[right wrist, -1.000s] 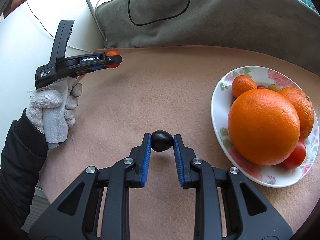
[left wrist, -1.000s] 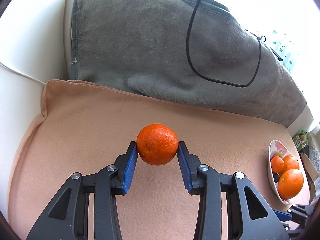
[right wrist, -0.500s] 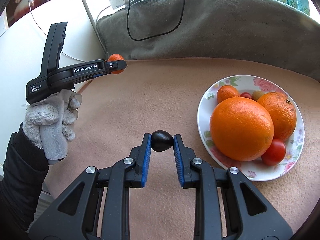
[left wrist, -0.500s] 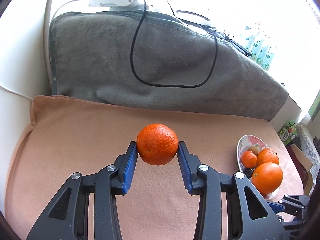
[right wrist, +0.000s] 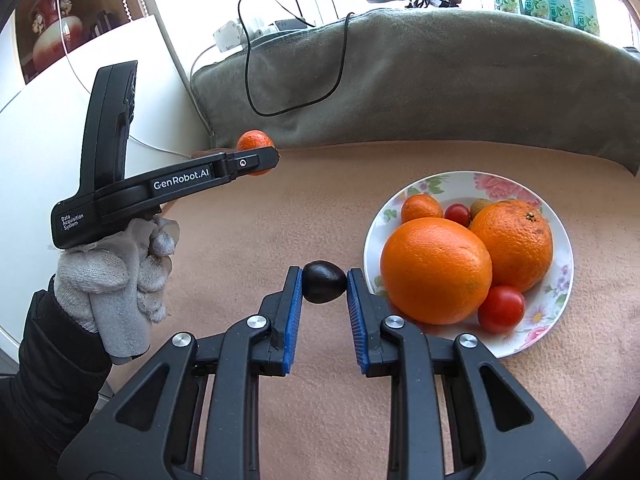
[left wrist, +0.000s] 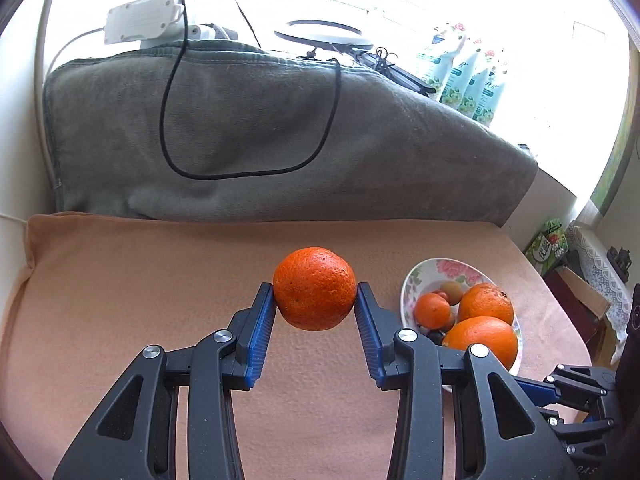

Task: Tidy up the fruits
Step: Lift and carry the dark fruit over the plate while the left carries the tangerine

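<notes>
A: Orange, and rough-skinned: in the left wrist view a mandarin (left wrist: pixel 315 288) sits pinched between the blue pads (left wrist: pixel 260 332) of the left gripper (left wrist: pixel 315 300), mid-frame, above the peach blanket (left wrist: pixel 120 300). At lower right stands the floral plate (left wrist: pixel 436 270), already carrying two big oranges, a smaller one and a greenish fruit.

B: And the grey cushion (left wrist: pixel 260 128) fills the upper half, a black cable (left wrist: pixel 168 112) looped over it. The other view?

A: The right wrist view has the right gripper (right wrist: pixel 324 288) closed on a small dark fruit (right wrist: pixel 324 287), centre frame, held clear of the blanket just left of the plate's rim (right wrist: pixel 372 236). The left tool shows at upper left in a gloved hand (right wrist: pixel 116 280), well apart from the plate.

B: So where does it stand?

A: Mostly done, I'd judge: the plate is nearly full, no loose fruit shows on the blanket, and only these two held pieces remain to be set in.
</notes>
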Demonstrator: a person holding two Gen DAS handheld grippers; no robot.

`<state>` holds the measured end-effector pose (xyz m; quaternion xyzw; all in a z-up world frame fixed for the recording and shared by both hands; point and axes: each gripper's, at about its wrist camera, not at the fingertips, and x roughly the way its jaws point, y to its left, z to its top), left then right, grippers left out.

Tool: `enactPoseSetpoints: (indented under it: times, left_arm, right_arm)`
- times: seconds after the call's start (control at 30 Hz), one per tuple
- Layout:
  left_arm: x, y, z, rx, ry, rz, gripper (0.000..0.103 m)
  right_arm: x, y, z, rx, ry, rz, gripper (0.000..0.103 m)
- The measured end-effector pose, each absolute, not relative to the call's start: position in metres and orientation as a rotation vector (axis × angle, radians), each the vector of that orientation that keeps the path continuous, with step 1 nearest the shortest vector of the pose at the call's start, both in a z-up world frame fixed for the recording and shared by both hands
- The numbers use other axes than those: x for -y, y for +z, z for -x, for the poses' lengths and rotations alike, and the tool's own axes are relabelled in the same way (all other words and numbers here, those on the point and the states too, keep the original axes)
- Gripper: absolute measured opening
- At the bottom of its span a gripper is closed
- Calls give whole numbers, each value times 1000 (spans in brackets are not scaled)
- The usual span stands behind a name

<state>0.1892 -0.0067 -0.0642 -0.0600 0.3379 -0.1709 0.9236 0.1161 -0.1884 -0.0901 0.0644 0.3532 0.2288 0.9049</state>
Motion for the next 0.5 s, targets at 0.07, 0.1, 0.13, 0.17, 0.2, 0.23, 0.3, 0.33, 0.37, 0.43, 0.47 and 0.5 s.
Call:
enactPoseSetpoints:
  times: [0.07,0.1,0.13,0.17,0.2,0.23,0.3,0.33,0.37,0.43,0.47,0.5]
  left_arm:
    - [17,-63,-189,-695,-373,119,39]
    - [22,-62,-189,-696,-384,117,39]
    - [27,-62,-190,-697,-395,115,39]
    - [32,-62,-190,-699,-405,113,39]
    - [37,-62,-191,-700,-415,111,39]
    - [42,-62,-192,-702,-426,108,39]
    - [53,-61,-194,-707,-445,99,39]
    - [58,-61,-195,-709,-453,93,39]
    - [63,-61,-196,-710,-461,88,39]
    - [72,-60,-198,-713,-477,80,39]
    - [76,-60,-200,-715,-483,77,39]
    - [80,-60,-201,-717,-489,75,39]
  right_arm:
    - [197,-84,-118,-717,464,-142,24]
    - [201,-81,-119,-711,458,-146,24]
    - [206,-79,-120,-705,451,-147,24]
    - [211,-76,-122,-699,443,-147,24]
    - [216,-74,-124,-694,434,-147,24]
    - [221,-71,-126,-692,425,-148,24]
    - [232,-69,-133,-692,411,-157,24]
    - [238,-68,-136,-692,404,-164,24]
    - [244,-66,-141,-692,397,-170,24]
    - [254,-63,-148,-690,387,-173,24]
    - [258,-61,-152,-687,381,-171,24]
    - [261,-60,-156,-686,377,-168,24]
